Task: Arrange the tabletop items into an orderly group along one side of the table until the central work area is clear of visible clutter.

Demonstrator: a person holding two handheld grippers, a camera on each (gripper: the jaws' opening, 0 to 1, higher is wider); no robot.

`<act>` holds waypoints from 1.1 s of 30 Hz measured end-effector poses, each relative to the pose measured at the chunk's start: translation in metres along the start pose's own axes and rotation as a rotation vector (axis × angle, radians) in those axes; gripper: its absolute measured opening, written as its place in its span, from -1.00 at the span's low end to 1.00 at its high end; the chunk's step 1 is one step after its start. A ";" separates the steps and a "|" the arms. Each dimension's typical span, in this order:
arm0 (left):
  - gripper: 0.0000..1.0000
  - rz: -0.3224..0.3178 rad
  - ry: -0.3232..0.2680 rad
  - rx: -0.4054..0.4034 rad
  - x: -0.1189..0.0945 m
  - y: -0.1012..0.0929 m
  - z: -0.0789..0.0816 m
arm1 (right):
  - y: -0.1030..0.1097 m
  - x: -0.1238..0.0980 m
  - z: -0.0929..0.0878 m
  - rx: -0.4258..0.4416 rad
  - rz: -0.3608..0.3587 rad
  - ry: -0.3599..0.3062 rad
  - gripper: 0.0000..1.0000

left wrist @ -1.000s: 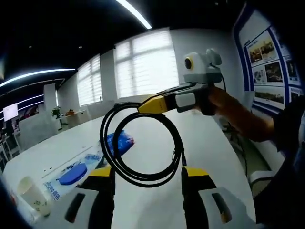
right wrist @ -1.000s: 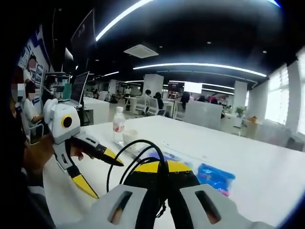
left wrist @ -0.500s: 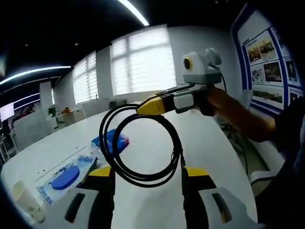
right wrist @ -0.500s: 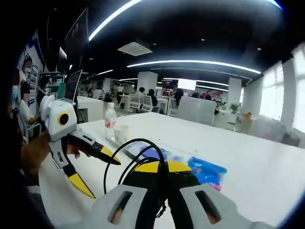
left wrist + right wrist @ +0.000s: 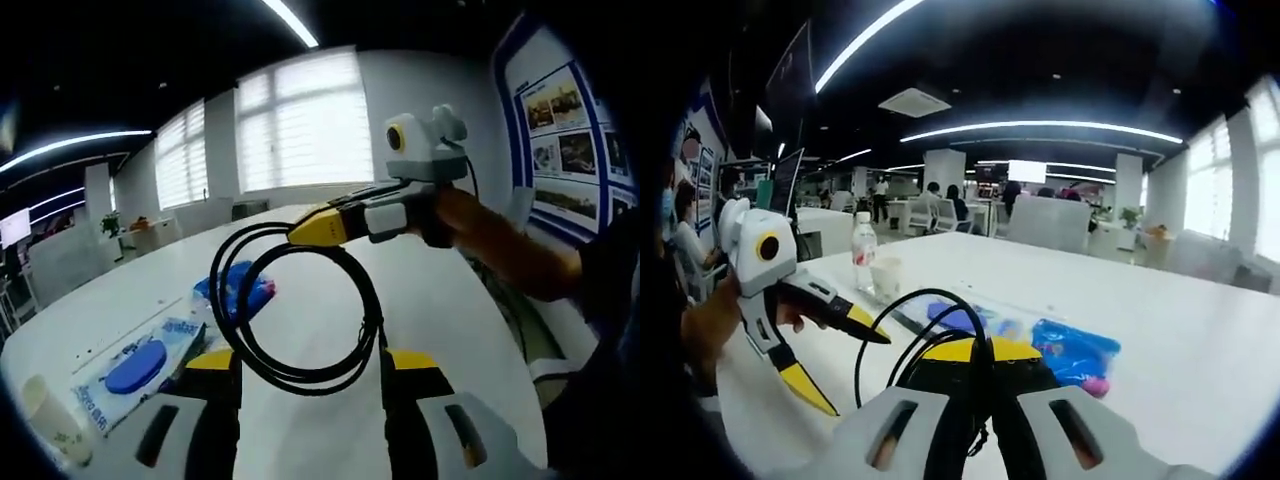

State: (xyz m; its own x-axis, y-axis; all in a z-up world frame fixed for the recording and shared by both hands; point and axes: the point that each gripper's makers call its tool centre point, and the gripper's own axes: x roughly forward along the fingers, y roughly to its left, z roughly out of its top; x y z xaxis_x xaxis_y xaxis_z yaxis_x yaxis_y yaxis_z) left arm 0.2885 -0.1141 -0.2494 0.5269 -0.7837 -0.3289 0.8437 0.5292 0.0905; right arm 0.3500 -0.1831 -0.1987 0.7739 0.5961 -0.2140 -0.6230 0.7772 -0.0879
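A long white surface [image 5: 300, 300] runs through an open office with bright blinds at the upper centre of the left gripper view, strip lights overhead and posters at the right edge. On it lie a blue pouch [image 5: 232, 296], a clear packet with a blue disc [image 5: 135, 364] and a paper cup [image 5: 45, 414] at lower left. In the right gripper view a bottle [image 5: 866, 251] stands at centre left.

A coiled black cable [image 5: 296, 305] hangs in the air at the frame's middle. The right tool [image 5: 322, 226], reaching in from the right in a hand [image 5: 462, 220], is clenched on the coil's top. The left tool [image 5: 310, 400] rises from the bottom, jaws spread wide to either side of the coil's lower arc; in the right gripper view the left tool [image 5: 845, 365] shows parted at lower left, beside the cable [image 5: 940, 340].
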 end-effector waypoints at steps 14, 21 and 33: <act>0.10 0.008 0.048 -0.028 0.009 0.007 -0.019 | -0.002 0.016 -0.024 0.027 -0.016 0.036 -1.00; 0.10 0.007 0.073 -0.042 0.016 0.012 -0.027 | -0.006 0.023 -0.036 0.046 -0.029 0.051 -1.00; 0.10 0.013 0.105 -0.072 0.030 0.016 -0.044 | -0.016 0.034 -0.058 -0.013 -0.087 0.089 -0.99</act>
State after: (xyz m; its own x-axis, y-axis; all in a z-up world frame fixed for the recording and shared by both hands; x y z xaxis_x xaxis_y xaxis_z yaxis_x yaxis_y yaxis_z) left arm 0.3137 -0.1150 -0.2994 0.5206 -0.7405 -0.4251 0.8254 0.5638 0.0287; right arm 0.3794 -0.1870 -0.2606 0.8124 0.5056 -0.2905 -0.5557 0.8223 -0.1229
